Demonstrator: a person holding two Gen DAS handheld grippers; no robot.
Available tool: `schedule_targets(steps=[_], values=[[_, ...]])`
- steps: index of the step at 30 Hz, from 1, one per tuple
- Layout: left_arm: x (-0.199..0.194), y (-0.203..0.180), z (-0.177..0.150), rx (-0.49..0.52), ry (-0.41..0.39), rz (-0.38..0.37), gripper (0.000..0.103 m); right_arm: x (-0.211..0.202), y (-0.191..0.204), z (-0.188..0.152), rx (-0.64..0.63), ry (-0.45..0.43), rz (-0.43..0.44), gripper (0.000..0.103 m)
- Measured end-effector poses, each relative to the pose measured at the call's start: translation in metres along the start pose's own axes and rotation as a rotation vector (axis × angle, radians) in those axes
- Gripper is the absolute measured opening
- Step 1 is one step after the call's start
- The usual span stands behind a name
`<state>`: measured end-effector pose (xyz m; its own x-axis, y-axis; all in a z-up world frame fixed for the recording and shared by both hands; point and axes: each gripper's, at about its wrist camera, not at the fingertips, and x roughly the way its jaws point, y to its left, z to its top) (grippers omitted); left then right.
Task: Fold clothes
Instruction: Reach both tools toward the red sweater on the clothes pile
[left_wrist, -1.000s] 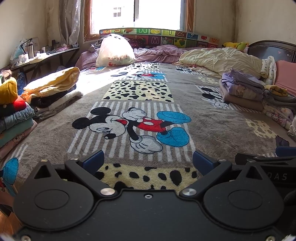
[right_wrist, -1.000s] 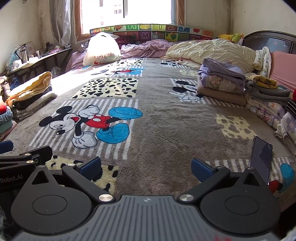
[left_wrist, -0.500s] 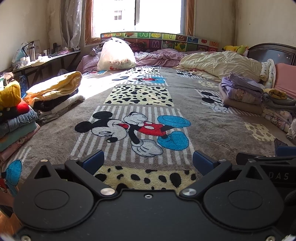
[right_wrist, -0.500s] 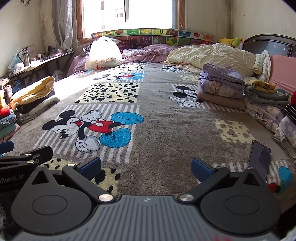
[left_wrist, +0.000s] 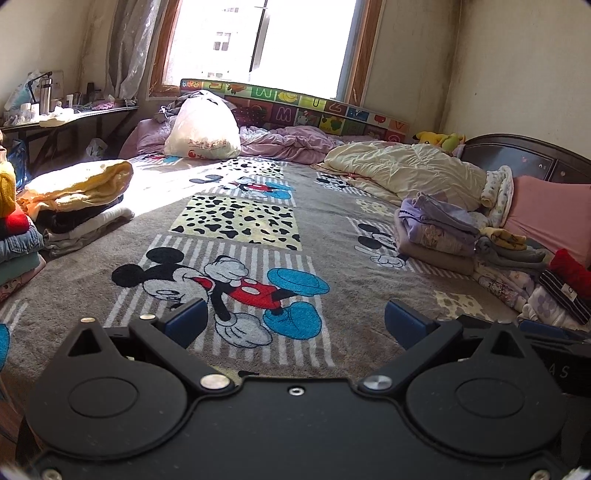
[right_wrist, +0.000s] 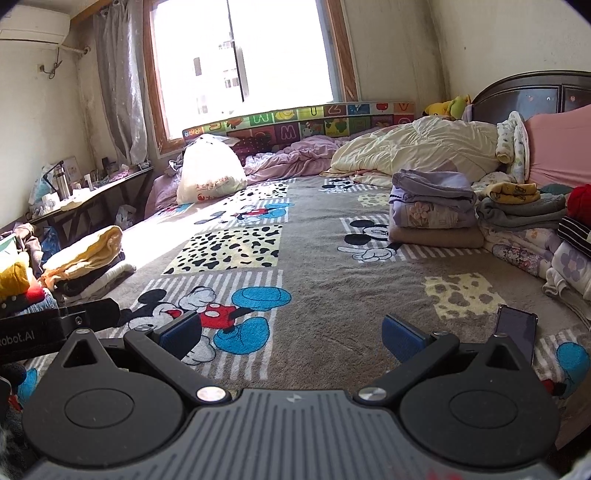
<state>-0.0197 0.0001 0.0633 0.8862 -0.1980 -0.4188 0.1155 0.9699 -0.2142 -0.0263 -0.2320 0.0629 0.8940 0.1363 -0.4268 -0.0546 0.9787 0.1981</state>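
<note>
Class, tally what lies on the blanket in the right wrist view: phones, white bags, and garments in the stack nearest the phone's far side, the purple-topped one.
Phone: 1
White bag: 1
Garments in the purple-topped stack: 3
Total: 5

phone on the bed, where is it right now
The phone shows in the right wrist view, low on the right, lying on the grey blanket just beyond the right claw, near the folded clothes at the bed's edge.

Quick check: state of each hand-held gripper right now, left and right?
Left hand-held gripper: open, holding nothing.
Right hand-held gripper: open, holding nothing.
</note>
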Motion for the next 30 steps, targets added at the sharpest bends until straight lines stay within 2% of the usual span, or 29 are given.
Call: schedule_targets(steps=[5,7,10,14,18,21,24,28,30], values=[[0.005,-0.019,0.018,0.028,-0.100,-0.153,0.103,-0.005,-0.034,0.015,0.122,-0.148,0.022,0.103],[0.014,-0.031,0.027,0.049,-0.087,-0.202,0.103,-0.001,-0.051,0.020,0.168,-0.185,0.026,0.103],[0.035,-0.051,0.040,0.077,-0.034,-0.265,0.103,0.010,-0.080,0.026,0.238,-0.236,-0.031,0.103],[0.062,-0.084,0.051,0.127,-0.012,-0.348,0.103,0.026,-0.139,0.030,0.361,-0.290,-0.068,0.103],[0.100,-0.142,0.065,0.206,0.001,-0.427,0.102,0.046,-0.207,0.034,0.464,-0.326,-0.245,0.103],[0.129,-0.189,0.075,0.230,0.017,-0.521,0.102,0.052,-0.267,0.027,0.598,-0.363,-0.339,0.103],[0.154,-0.238,0.078,0.287,0.030,-0.596,0.100,0.048,-0.315,0.015,0.667,-0.414,-0.427,0.103],[0.183,-0.305,0.072,0.377,0.057,-0.698,0.087,0.047,-0.356,-0.016,0.677,-0.435,-0.554,0.103],[0.195,-0.333,0.067,0.412,0.079,-0.735,0.081,0.049,-0.372,-0.030,0.706,-0.428,-0.586,0.102]])
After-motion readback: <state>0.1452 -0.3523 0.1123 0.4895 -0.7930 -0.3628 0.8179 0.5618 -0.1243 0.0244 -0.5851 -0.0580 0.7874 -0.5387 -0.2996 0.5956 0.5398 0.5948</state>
